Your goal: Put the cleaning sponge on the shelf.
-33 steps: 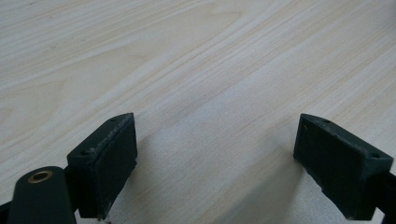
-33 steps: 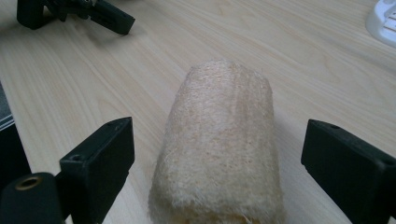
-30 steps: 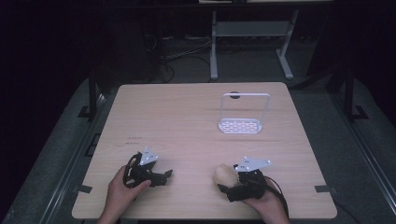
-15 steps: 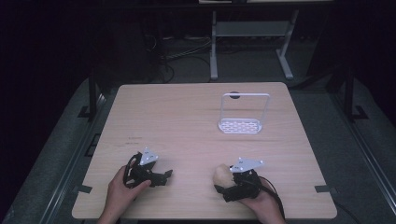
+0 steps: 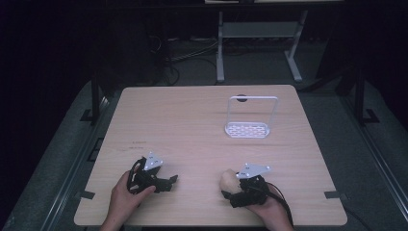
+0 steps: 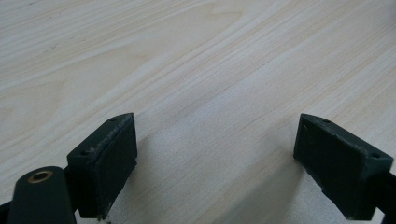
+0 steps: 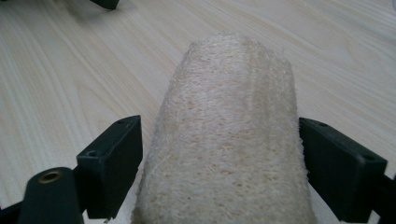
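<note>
The right gripper's (image 7: 219, 163) black jaws, just then closing, flanked a pale beige, fibrous loofah sponge (image 7: 229, 140); the right pad met it, while the left stood just beside. The sponge lay near the front edge of the light wooden table (image 5: 192, 115). The left gripper (image 6: 215, 163) rested beside it, jaws wide over bare wood. A white wire rack (image 5: 251, 118) stood well apart.

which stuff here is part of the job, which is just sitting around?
In play:
- loofah sponge, between the right tool's jaws, which have just been closing on it; a gap shows at the left pad
- right tool

Just lying about:
- white wire rack, far side of the table, untouched
- left tool, open, nothing between its jaws
</note>
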